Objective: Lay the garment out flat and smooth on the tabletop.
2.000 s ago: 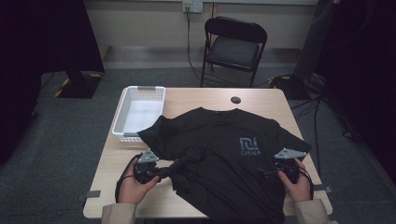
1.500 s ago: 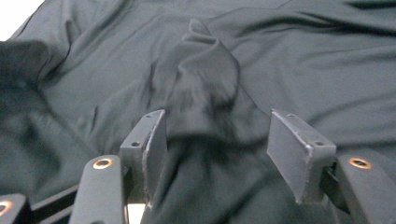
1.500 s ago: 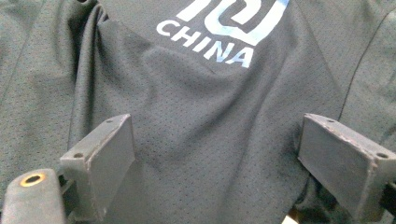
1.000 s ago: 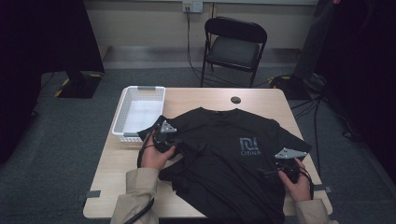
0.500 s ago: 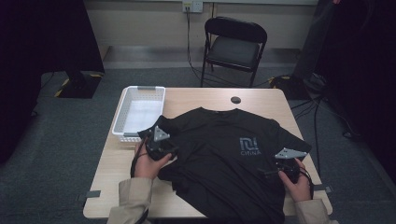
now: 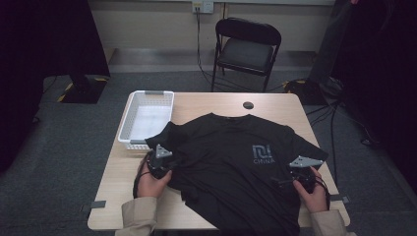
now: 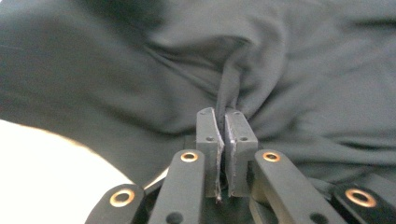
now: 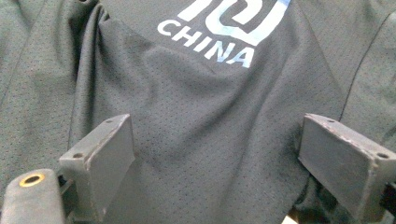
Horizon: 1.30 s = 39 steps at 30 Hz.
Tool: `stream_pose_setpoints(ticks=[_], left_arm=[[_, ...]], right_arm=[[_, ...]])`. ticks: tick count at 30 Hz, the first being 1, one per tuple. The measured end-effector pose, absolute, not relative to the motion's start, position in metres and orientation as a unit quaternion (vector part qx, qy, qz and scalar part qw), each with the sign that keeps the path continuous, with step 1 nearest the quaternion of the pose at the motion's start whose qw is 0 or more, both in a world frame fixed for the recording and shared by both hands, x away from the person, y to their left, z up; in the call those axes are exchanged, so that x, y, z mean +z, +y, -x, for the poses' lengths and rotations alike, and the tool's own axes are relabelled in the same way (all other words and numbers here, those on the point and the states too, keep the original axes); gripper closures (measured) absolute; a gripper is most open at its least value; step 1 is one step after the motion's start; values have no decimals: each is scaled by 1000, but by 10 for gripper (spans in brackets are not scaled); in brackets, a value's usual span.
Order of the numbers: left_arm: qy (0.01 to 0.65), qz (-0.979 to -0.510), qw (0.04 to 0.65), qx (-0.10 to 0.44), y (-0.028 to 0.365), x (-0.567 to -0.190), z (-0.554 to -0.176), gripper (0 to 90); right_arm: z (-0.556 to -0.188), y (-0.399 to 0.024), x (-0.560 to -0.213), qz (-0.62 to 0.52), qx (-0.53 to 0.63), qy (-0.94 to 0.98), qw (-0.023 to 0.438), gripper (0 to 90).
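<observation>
- While my right gripper (image 8: 215,154) sat open over the T-shirt (image 6: 231,167), nothing was folded yet.
- My left gripper (image 7: 223,140), just closing, pinched the 9 o'clock sleeve fold.
- Folding remained.

Light wooden table (image 6: 206,101), black T-shirt (image 6: 231,172) (spread flat), white basket (image 6: 129,118), dark disc (image 6: 248,104)

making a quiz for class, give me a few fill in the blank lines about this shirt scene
1. The left gripper is shut on a fold of the black ____.
2. The right gripper has its jaws ____ over the cloth.
3. The white basket lies on the table to the shirt's ____.
4. The word printed on the t-shirt is ____.

Missing words: t-shirt; open; left; CHINA
</observation>
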<state>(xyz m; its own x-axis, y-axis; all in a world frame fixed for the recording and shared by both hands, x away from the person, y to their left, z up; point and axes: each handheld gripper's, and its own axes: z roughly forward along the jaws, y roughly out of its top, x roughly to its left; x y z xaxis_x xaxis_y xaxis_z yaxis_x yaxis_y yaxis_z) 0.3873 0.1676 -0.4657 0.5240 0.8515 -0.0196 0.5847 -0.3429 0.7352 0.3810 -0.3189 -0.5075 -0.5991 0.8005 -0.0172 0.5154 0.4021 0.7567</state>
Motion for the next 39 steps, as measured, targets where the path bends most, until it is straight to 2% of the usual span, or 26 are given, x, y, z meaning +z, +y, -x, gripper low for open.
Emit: stream_pose_setpoints(ticks=[1,2,4,7,12,17,26,30,31,33,34,36,39], left_arm=[[453,-795,353,195,172,-463,-388,858],[459,-788,356,203,175,-461,-388,805],[460,-783,349,231,178,-458,-382,579],[456,-782,367,214,174,-459,-361,445],[429,-801,386,161,159,-476,-317,570],[403,-815,384,161,141,-490,-301,529],[394,-826,365,171,132,-497,-303,592],[405,-824,347,192,132,-495,-297,516],[405,-824,347,192,132,-495,-297,530],[409,-823,353,175,134,-496,-295,632],[402,-827,352,173,134,-496,-296,747],[399,-832,346,171,134,-494,-296,833],[405,-830,354,151,140,-493,-297,875]], right_arm=[[-381,-319,-507,-404,369,815,193,101],[-381,-319,-507,-404,369,815,193,102],[-381,-319,-507,-404,369,815,193,102],[-381,-319,-507,-404,370,815,192,101],[-381,-319,-507,-404,369,815,192,101],[-381,-319,-508,-403,368,815,194,100],[-381,-319,-507,-404,369,815,193,100],[-381,-319,-507,-403,369,815,193,100],[-381,-319,-507,-403,368,815,194,100],[-381,-319,-507,-403,368,815,193,100],[-381,-319,-508,-403,369,815,194,100],[-381,-319,-507,-403,369,815,193,100],[-381,-319,-507,-404,369,815,193,101]])
